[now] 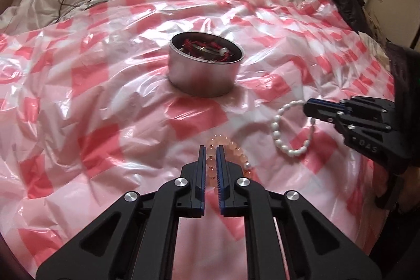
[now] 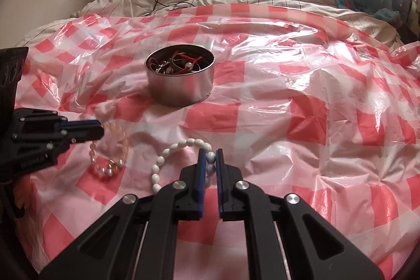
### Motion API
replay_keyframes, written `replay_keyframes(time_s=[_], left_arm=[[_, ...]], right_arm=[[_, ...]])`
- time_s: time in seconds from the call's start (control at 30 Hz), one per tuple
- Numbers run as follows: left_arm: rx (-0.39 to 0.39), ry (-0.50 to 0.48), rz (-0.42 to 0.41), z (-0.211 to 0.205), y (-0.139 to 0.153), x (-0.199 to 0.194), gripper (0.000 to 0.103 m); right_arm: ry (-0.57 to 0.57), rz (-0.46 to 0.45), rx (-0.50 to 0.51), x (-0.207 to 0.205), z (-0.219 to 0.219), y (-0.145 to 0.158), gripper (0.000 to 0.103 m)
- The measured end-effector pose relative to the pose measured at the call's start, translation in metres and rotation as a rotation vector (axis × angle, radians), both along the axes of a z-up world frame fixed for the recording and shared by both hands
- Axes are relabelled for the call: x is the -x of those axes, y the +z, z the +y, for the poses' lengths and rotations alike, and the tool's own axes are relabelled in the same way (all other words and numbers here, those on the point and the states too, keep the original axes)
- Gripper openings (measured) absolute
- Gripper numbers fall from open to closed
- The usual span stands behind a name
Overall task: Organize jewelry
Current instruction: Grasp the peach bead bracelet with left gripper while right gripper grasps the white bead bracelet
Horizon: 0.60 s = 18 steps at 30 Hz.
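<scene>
— Left view? My left gripper [image 1: 210, 148] pinches the pink bracelet [image 1: 231, 148], bottom centre; tin [image 1: 204, 75] mid-frame.

— Right view alone shows my right gripper [image 2: 210, 152] clamping the white bracelet [image 2: 170, 151].

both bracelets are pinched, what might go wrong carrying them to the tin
1. Each gripper, left and right, pinches only a bead or two, so the pink bracelet or white bracelet may slip or snap.
2. The tin sits on crinkly plastic sheet over soft bedding; a bump might tip it.
</scene>
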<state>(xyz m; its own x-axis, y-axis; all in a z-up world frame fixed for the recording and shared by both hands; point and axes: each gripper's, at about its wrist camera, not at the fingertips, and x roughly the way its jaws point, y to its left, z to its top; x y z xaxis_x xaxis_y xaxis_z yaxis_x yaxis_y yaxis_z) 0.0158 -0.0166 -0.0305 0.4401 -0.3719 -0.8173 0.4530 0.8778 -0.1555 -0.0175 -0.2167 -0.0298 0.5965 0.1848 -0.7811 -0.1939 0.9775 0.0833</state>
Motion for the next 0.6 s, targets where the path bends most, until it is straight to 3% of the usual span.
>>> replay_keyframes(time_s=[0.6], left_arm=[[-0.115, 0.003, 0.007, -0.009, -0.014, -0.001, 0.007]], right_arm=[[0.004, 0.036, 0.006, -0.001, 0.002, -0.007, 0.008]])
